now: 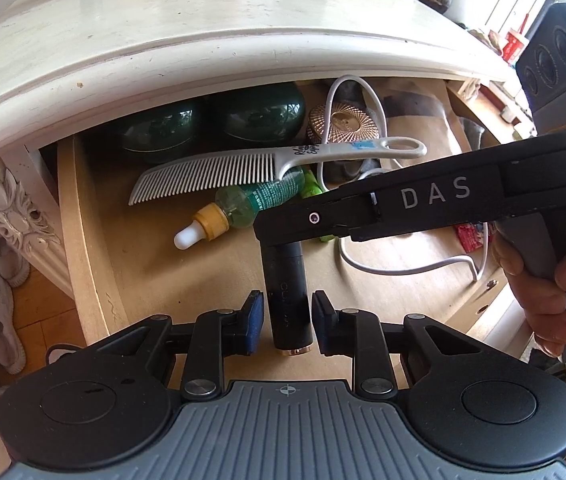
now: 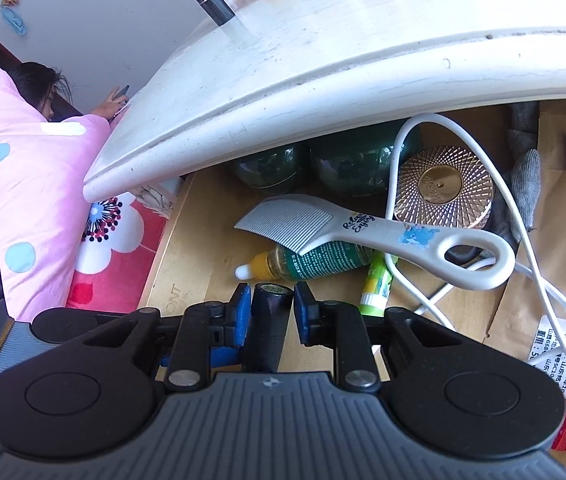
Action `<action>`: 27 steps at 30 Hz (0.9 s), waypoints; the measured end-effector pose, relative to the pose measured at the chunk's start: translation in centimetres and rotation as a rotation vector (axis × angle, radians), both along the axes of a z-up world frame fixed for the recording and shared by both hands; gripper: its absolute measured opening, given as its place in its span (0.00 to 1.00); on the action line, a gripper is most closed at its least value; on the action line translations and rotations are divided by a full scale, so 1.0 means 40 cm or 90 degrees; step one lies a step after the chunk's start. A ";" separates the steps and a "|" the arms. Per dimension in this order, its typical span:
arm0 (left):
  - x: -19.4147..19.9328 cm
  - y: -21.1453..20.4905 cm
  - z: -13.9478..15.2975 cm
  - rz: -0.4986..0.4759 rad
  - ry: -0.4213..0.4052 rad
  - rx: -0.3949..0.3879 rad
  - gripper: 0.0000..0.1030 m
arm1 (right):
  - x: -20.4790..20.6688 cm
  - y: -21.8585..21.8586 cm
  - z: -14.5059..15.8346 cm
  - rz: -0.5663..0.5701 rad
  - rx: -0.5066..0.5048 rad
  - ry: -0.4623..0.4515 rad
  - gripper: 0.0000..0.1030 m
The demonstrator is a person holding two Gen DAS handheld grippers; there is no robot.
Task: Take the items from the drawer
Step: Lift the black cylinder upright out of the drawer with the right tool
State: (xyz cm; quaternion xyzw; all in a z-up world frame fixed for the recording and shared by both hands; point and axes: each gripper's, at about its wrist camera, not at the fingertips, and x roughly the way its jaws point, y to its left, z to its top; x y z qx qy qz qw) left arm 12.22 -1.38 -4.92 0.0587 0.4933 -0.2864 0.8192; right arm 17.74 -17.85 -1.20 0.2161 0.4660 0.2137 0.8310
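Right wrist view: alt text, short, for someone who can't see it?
The right claw is shut on a black tube over an open drawer under a white tabletop. Behind it, a white comb rests on a green dropper bottle, amid a white cable.

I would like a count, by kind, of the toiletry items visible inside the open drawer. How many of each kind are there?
Dark green jars: 2
White comb: 1
Green dropper bottle: 1
Light green tube: 1
Rose-gold round lid container: 1
Black tube: 1
Total: 7
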 end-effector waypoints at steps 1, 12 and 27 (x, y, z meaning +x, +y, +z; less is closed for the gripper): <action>0.000 0.000 0.001 0.002 -0.003 -0.002 0.23 | -0.003 0.002 0.003 0.002 -0.003 -0.009 0.23; -0.015 -0.018 0.008 -0.011 -0.049 0.009 0.22 | -0.019 -0.007 0.014 0.005 -0.007 -0.035 0.24; -0.017 -0.020 0.012 -0.023 -0.061 0.007 0.22 | -0.012 -0.025 -0.003 -0.015 0.036 -0.009 0.24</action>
